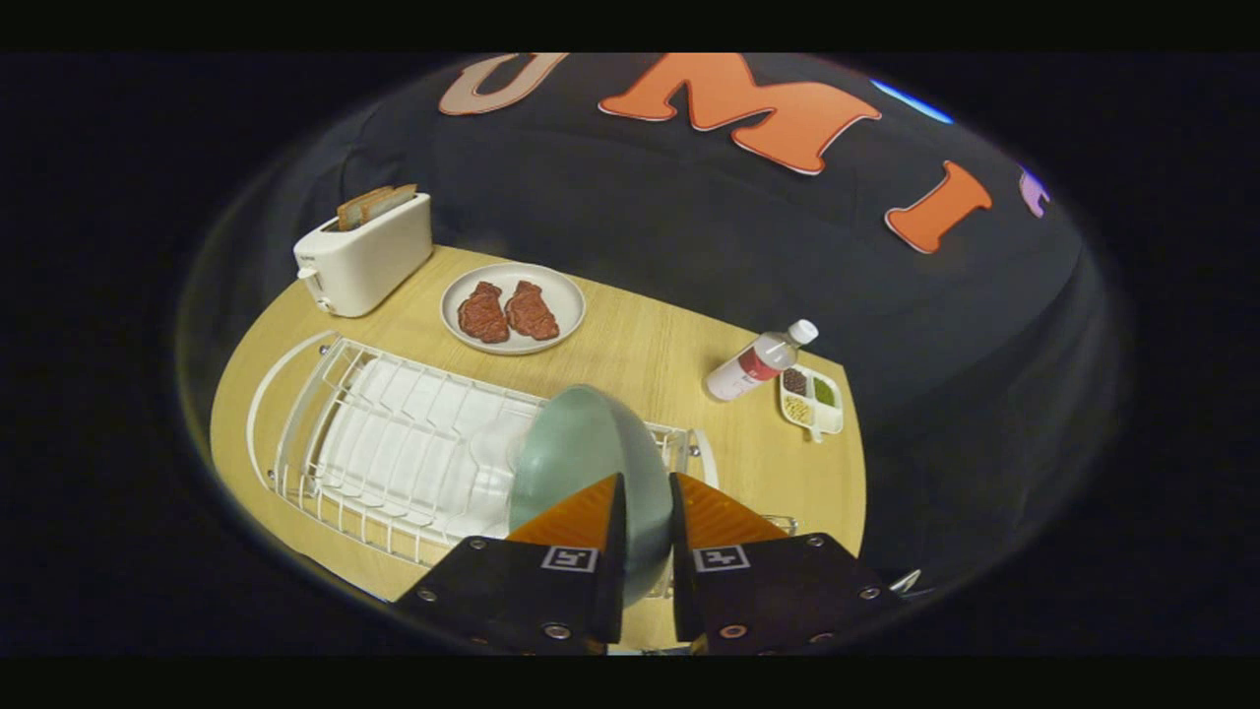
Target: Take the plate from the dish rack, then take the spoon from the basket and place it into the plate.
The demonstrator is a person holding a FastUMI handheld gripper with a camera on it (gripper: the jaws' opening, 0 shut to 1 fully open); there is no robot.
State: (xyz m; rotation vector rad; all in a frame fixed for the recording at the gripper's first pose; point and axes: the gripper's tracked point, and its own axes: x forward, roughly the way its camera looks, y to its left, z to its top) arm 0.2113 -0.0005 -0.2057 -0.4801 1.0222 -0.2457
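My gripper (647,492) points forward and down, its two fingers (581,517) drawn close together, both pressing on the rim of the pale green plate (581,448) held upright between them.

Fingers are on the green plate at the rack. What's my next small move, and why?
Probably lift straight up: the gripper has both fingers pinching the upright green plate, which appears to sit at the dish rack's end, so clearing the wires comes first.

The camera rides on the claw (647,492), looking down from close above the dish rack (394,443), facing across the surface (640,345) toward the booth wall beyond.
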